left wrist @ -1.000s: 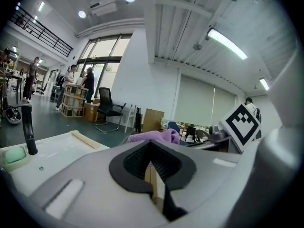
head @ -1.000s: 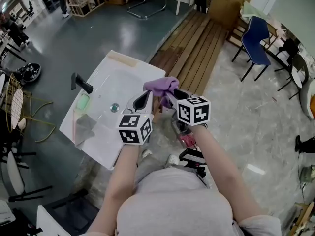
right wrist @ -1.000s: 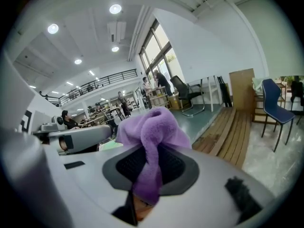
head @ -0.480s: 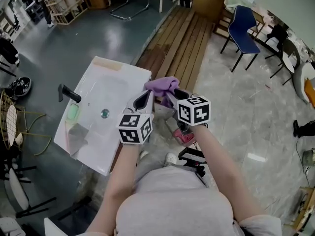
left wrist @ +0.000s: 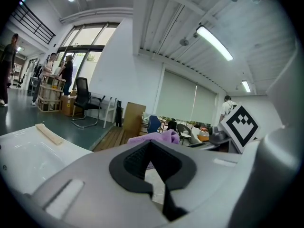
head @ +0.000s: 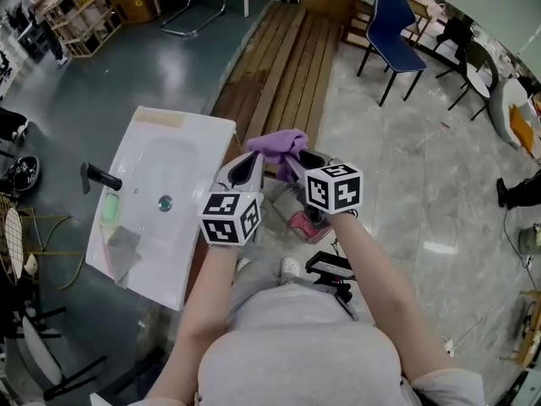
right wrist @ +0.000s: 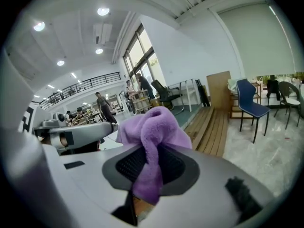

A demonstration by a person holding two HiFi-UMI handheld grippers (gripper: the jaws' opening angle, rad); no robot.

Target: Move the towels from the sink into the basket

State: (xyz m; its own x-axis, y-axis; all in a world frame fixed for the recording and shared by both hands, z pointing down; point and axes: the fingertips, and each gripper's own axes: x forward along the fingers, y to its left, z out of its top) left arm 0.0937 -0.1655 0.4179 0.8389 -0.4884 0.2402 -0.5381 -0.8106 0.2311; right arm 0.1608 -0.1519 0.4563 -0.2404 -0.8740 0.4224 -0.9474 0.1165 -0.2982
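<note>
The right claw (right wrist: 151, 151) is clamped on a fluffy lilac cloth towel (right wrist: 154, 132). Its own view shows the cloth bunched above the tips and a fold hanging down between the dark pads. The left claw (left wrist: 151, 148) has its jaws drawn close on an edge of the same towel. Its view gives only a lilac hump beyond the tips and a faint sliver between the pads.

Only the head view shows where this is: the towel is held in the air just off the right-hand edge of the white rectangular ceramic sink (head: 182, 155), clear of the basin. That view alone also shows a crumpled grey cloth (head: 123, 248) lying in the sink's near corner. A pale green block (head: 111, 207) sits beside the black tap (head: 100, 177), and brown wooden planks (head: 279, 66) lie beyond the sink.
</note>
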